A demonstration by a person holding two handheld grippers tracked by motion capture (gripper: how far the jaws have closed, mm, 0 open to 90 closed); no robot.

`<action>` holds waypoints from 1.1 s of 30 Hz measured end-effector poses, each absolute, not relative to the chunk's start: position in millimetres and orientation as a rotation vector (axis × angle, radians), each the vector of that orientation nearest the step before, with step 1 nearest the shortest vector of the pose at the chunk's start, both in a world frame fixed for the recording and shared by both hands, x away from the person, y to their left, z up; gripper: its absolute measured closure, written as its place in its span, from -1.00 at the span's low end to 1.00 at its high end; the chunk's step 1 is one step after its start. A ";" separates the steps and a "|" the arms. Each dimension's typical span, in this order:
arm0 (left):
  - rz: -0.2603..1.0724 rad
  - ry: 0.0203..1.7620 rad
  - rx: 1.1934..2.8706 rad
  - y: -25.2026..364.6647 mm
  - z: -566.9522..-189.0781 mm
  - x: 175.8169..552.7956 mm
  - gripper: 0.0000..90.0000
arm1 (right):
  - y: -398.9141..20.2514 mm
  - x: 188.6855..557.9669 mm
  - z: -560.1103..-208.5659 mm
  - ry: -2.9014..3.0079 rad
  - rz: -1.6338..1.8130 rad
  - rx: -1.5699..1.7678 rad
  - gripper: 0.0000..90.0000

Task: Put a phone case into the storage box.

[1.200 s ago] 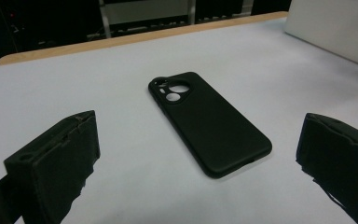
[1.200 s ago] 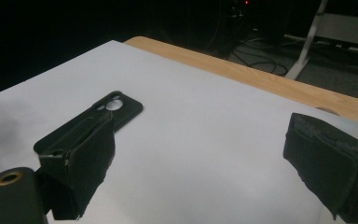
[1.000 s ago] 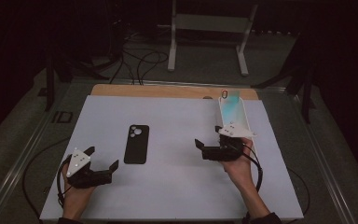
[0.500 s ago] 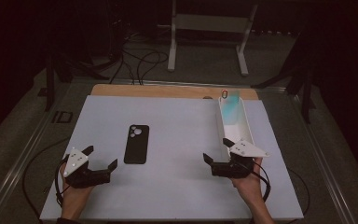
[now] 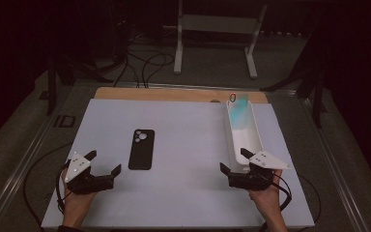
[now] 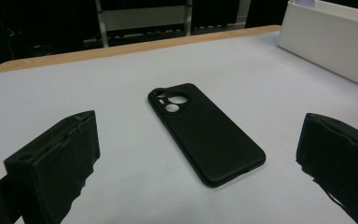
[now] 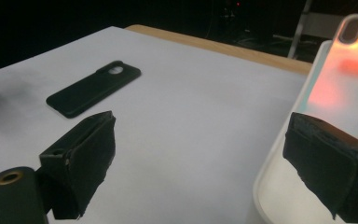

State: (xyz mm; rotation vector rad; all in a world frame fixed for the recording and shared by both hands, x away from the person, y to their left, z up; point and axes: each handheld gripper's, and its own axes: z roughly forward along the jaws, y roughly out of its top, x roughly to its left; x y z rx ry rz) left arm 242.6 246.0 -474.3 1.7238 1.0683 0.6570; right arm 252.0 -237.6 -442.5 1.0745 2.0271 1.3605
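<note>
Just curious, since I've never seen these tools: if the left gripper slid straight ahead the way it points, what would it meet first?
Probably the black rubbery phone case lying flat on the white table; the left gripper has open jaws aimed at it.

left tongs (image 5: 105, 164) agape, right tongs (image 5: 235, 159) agape

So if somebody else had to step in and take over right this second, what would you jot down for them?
Left gripper: open, empty, low over the white table cover, aimed at the black phone case.
Right gripper: open, empty, at the near end of the white tray.
Black phone case: flat on the cover, camera cutout at the far end, untouched.
Translucent phone case: leaning in the far end of the tray.
Done: nothing is gripped at present.
Left: probably to pick up the black case and deal with the tray; which one first I can't tell.
</note>
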 end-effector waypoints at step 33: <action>0.629 1.070 1.766 237.1 -476.4 247.8 -1.00 | -254.1 243.7 -470.3 1.910 1.417 1.067 -0.80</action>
